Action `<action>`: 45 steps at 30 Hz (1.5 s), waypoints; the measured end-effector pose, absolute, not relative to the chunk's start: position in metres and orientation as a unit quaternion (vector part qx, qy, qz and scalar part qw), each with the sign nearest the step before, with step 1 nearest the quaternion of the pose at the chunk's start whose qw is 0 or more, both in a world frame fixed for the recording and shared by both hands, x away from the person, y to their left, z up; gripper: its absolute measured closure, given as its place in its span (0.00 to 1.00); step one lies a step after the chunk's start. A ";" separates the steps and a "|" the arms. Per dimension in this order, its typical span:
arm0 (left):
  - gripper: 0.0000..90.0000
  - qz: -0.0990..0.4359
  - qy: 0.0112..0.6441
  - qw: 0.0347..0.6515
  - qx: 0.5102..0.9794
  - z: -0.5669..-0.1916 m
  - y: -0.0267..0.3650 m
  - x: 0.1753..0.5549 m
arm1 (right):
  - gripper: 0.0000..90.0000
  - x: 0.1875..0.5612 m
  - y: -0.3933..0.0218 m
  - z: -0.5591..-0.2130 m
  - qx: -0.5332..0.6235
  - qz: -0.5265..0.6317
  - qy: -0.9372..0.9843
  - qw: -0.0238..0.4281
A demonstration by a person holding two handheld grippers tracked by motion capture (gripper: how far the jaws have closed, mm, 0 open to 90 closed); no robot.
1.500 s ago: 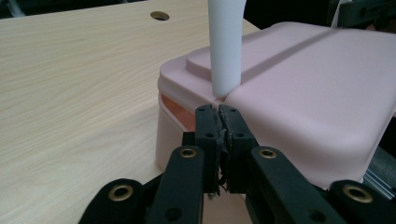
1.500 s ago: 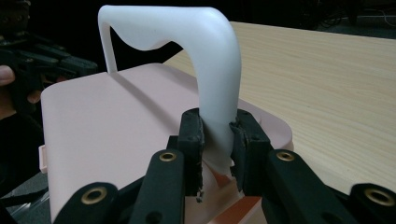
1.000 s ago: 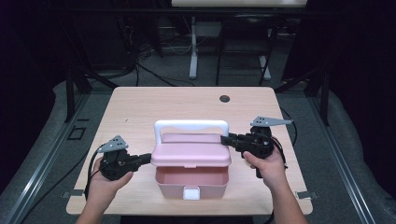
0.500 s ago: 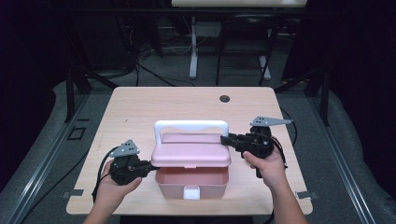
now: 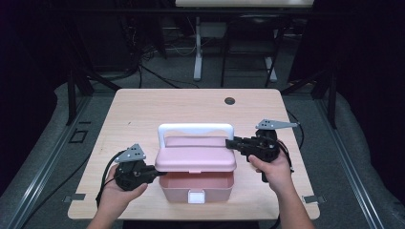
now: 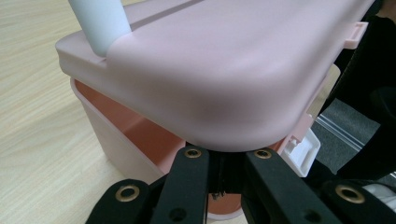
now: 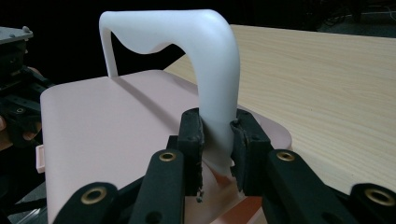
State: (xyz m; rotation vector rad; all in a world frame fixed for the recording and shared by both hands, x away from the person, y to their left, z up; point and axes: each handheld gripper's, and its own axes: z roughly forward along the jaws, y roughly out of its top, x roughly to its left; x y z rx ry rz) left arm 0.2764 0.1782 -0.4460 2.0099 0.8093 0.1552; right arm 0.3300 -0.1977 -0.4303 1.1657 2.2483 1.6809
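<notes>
- Pink plastic box (image 5: 197, 179) sits on the wooden table (image 5: 143, 109) near its front edge, lid (image 5: 196, 157) lifted off the front lip so the inside shows.
- White handle (image 5: 196, 129) stands upright along the back of that lid; the right gripper (image 5: 232, 142) has its jaws narrowed onto the handle's right post, pads pressing both sides of it.
- At the box's left end, the left gripper (image 5: 154, 171) is fully closed with nothing between the jaws, its tip tucked just under the lid's corner.
- To open it well, I'd say keep the right grip firm and swing the handle back and up, following the hinge.
- Let the left tip push up gently from beneath; too much sideways force may slide the box.
</notes>
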 end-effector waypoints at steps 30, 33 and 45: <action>1.00 0.077 0.322 0.500 0.800 -0.421 0.180 0.294 | 0.94 0.293 -0.215 -0.410 0.396 0.541 0.726 0.154; 1.00 0.079 0.324 0.501 0.799 -0.420 0.179 0.294 | 0.99 0.291 -0.217 -0.408 0.402 0.536 0.722 0.172; 1.00 0.084 0.329 0.503 0.795 -0.413 0.179 0.301 | 1.00 0.275 -0.206 -0.453 0.385 0.506 0.761 0.132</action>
